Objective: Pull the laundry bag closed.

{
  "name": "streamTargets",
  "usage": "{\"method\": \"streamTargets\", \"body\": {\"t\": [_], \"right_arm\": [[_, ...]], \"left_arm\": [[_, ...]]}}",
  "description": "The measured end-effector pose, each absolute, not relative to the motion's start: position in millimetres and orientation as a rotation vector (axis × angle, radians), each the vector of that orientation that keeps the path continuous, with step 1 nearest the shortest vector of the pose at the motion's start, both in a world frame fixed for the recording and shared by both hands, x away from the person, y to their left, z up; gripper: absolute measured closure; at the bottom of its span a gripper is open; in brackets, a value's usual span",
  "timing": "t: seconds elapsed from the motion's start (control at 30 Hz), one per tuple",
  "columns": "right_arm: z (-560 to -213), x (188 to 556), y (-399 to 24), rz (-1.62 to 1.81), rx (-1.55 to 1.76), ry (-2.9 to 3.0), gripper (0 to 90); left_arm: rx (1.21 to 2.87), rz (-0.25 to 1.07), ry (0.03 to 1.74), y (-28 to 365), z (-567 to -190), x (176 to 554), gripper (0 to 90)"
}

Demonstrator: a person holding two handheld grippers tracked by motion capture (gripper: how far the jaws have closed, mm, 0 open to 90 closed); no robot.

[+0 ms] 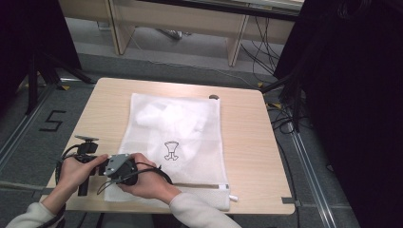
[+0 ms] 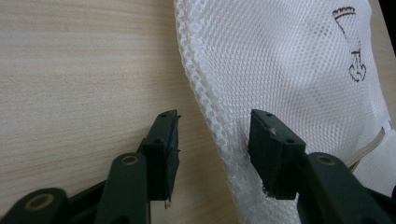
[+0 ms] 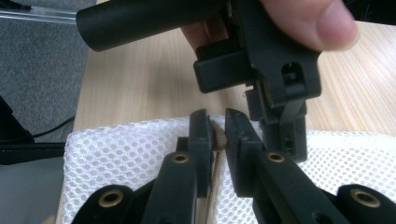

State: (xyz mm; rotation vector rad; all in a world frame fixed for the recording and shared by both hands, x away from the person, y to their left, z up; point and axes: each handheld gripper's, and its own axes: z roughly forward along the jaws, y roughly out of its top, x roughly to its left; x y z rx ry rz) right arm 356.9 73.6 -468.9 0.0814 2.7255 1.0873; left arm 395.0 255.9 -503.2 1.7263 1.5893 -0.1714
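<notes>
On the pale wooden table lies a flat white mesh laundry bag, holding white cloth. At its near left corner the left gripper stands half open astride the mesh edge, one pad touching netting, not clamping. The right gripper is shut on the beige zipper. The bag looks light, limp, snag-prone; the hem or zipper tape seem the best holds.

You see the table from above, looking forward and down; both gripper views sit close over the shared mesh bag.
</notes>
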Motion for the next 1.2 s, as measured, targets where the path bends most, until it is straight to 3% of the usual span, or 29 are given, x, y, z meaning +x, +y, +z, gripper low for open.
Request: {"method": "streamTargets", "body": {"t": [0.33,0.7,0.93,1.2], "right_arm": [[-470.3,357.5,73.5,1.056,0.064,2.693,82.2],[-469.1,356.9,73.7,1.047,0.056,2.693,82.2],[-470.0,357.7,73.7,1.041,0.045,2.691,82.2],[-472.3,357.0,71.8,1.093,0.088,2.733,82.2]], "left_arm": [[1.724,-0.219,1.580,254.9,-504.2,395.0,65.5],[1.729,-0.251,1.588,253.6,-505.9,395.3,64.9],[1.720,-0.261,1.559,253.6,-502.2,395.3,82.1],[1.722,-0.264,1.543,254.0,-498.8,394.8,85.2]]}}
